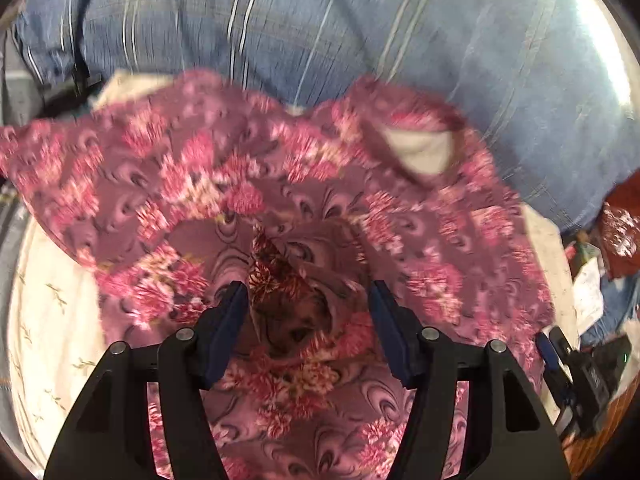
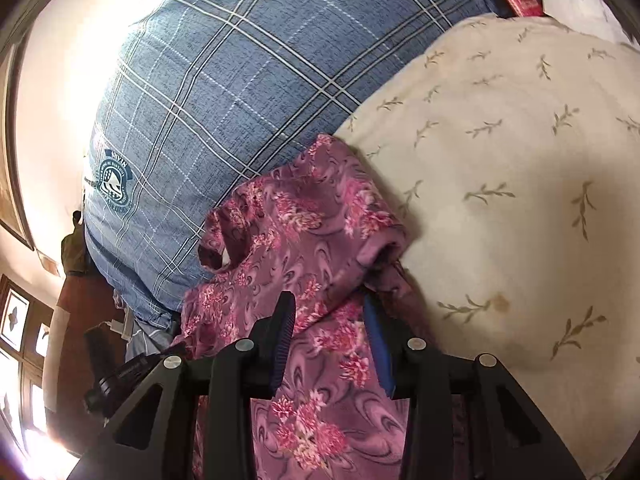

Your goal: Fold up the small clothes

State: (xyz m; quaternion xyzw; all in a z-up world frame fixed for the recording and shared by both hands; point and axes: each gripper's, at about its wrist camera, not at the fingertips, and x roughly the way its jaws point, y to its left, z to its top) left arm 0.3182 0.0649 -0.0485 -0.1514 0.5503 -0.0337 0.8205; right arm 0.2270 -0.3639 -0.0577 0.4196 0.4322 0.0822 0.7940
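Note:
A small purple garment with pink flowers (image 1: 248,168) lies spread and blurred over the cream sheet (image 1: 44,312), its neck opening at the upper right. My left gripper (image 1: 308,296) has its jaws apart, with a bunched fold of the garment between the blue pads (image 1: 232,332); they do not pinch it. In the right wrist view the same garment (image 2: 304,220) hangs crumpled, and my right gripper (image 2: 328,308) has cloth draped between its fingers, the jaws fairly close around it.
A big blue plaid pillow (image 1: 320,24) lies behind the garment and also shows in the right wrist view (image 2: 240,80). The cream sheet with a leaf print (image 2: 500,160) covers the bed. Clutter and a dark red cloth (image 1: 620,232) lie at the right edge.

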